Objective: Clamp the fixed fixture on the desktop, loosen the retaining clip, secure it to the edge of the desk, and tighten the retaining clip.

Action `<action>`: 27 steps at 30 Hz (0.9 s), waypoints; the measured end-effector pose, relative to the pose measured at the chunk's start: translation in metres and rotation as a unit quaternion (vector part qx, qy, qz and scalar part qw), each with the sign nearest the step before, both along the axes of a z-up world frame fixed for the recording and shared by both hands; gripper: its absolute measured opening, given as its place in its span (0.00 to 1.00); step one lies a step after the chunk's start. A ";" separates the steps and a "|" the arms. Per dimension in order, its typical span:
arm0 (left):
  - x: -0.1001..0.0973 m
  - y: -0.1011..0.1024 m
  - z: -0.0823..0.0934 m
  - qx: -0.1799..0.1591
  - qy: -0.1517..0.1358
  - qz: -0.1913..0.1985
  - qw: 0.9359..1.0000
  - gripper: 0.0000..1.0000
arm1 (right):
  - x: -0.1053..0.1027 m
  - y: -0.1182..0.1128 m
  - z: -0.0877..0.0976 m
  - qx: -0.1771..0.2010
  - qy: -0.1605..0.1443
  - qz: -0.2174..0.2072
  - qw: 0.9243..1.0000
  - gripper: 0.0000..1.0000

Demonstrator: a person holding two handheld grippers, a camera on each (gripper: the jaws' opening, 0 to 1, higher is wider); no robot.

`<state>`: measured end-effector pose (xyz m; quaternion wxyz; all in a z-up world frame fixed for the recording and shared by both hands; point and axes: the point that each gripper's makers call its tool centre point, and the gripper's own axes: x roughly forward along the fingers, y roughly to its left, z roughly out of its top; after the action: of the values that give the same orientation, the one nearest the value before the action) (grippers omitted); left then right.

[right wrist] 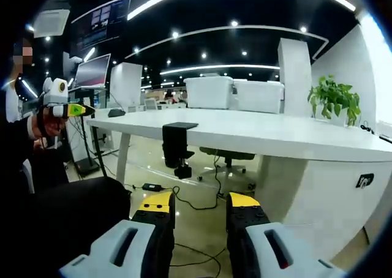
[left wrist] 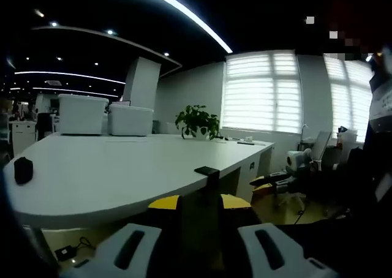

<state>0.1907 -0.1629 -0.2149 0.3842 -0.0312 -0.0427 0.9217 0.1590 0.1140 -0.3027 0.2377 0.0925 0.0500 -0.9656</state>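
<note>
A dim office with ceiling lights surrounds a white worktop (right wrist: 257, 131). The right gripper (right wrist: 197, 220) hangs open and empty, short of the black fixture (right wrist: 177, 144) clamped on the worktop's edge. The left gripper (left wrist: 199, 250) also stands open, the fixture (left wrist: 208, 174) just beyond it.

Clamp (left wrist: 207, 195) underside behind left jaws
</note>
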 end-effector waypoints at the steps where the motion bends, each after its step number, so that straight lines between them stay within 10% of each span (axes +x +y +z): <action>1: 0.001 -0.002 0.000 -0.003 0.000 0.001 1.000 0.23 | 0.002 0.001 0.001 0.002 -0.001 0.002 1.000 0.31; 27: 0.057 -0.059 0.022 -0.036 -0.003 0.058 0.998 0.23 | 0.060 0.039 0.044 0.024 -0.006 -0.009 1.000 0.31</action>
<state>0.2473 -0.2218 -0.1930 0.3282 -0.0457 -0.0124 0.9434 0.2186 0.1535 -0.2586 0.2268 0.1040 0.0708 -0.9658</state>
